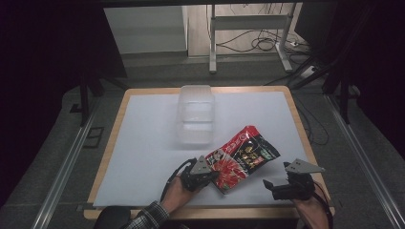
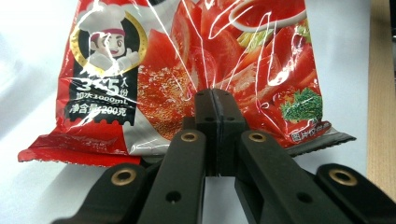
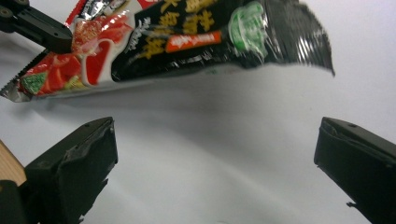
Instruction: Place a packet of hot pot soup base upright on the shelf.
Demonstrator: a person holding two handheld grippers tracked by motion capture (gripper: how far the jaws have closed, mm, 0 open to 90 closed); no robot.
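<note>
Left gripper point(image 1: 213, 175): black body, grey three-cornered plate on top, black cable looping behind. Links carry brass-ringed screw holes; its black jaws have flat faces. Plaid sleeve point(image 1: 150, 214) at left forearm. Right gripper point(image 1: 267, 184): black, same grey plate, jaw edges scuffed.

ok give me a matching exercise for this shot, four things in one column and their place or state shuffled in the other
Things:
1. left gripper
2. right gripper
3. red and black snack bag
4. clear plastic container

Places or states:
A. empty, at the far middle of the white table top
B. jaws wide apart, nothing between them
C. jaws closed on the bag's near edge
D. lies slanted between the two grippers, one end pinched

Pairs: 1-C, 2-B, 3-D, 4-A
</note>
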